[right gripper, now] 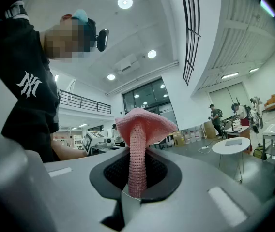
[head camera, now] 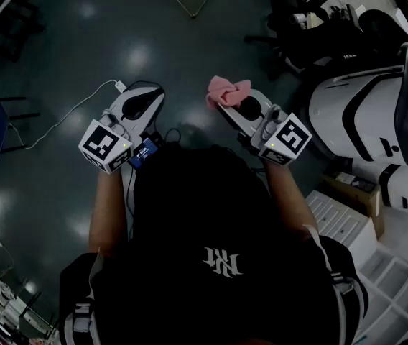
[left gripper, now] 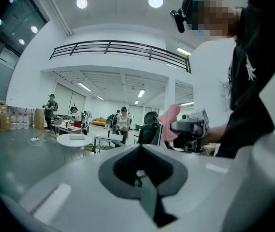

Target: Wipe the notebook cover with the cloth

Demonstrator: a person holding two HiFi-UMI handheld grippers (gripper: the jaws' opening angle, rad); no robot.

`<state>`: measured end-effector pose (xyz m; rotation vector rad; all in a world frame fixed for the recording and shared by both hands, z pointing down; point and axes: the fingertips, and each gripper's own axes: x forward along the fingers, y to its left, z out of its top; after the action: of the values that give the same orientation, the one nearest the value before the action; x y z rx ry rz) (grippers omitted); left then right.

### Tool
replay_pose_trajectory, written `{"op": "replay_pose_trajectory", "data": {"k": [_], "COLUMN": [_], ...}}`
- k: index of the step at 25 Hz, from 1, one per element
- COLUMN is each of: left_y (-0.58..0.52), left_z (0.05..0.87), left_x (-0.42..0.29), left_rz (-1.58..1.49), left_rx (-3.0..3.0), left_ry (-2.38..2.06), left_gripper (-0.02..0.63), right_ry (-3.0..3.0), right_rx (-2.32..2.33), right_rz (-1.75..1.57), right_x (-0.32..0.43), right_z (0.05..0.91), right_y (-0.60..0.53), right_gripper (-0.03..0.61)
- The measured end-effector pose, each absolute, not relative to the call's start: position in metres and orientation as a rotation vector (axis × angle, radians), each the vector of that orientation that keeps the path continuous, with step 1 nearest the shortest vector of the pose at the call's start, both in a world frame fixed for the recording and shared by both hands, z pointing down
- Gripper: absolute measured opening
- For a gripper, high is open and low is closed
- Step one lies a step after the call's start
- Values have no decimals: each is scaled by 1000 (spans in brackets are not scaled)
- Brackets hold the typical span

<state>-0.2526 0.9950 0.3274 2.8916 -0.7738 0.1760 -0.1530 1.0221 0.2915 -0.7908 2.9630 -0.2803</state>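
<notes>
I hold both grippers up in front of my chest. My right gripper [head camera: 227, 100] [right gripper: 136, 190] is shut on a pink knitted cloth [head camera: 228, 90] [right gripper: 141, 129], which stands up from between the jaws and flares out at the top. My left gripper [head camera: 149, 92] [left gripper: 140, 175] is shut with nothing between its jaws. In the left gripper view the right gripper [left gripper: 191, 127] with the cloth [left gripper: 169, 122] shows to the right. No notebook shows in any view.
A white machine [head camera: 365, 117] stands at the right, with dark office chairs [head camera: 312, 20] behind it. A white cable [head camera: 60, 121] runs across the dark floor on the left. A round white table [left gripper: 72, 140] [right gripper: 236, 146] and several people stand far off in the hall.
</notes>
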Motion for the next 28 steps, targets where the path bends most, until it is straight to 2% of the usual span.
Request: {"op": "replay_pose_trajectory", "data": {"k": [16,23,28], "left_y": [985,979,927], "left_z": [346,371,370], "left_x": [-259,-264,-231], "left_rz": [243,155,263], "left_rx": [2870,2821,2862], "left_ry": [-575,-487,-465], "left_gripper": [2,2,2], "right_ry": [2919,2903,2859], "right_rx": [-1078,-1178,-1196], "right_rz": [-350,-405,-424], "right_x": [-150,-144,-109], "right_z": [305,330,333], "right_y": [1016,1016,942], "right_gripper": [28,29,29]}}
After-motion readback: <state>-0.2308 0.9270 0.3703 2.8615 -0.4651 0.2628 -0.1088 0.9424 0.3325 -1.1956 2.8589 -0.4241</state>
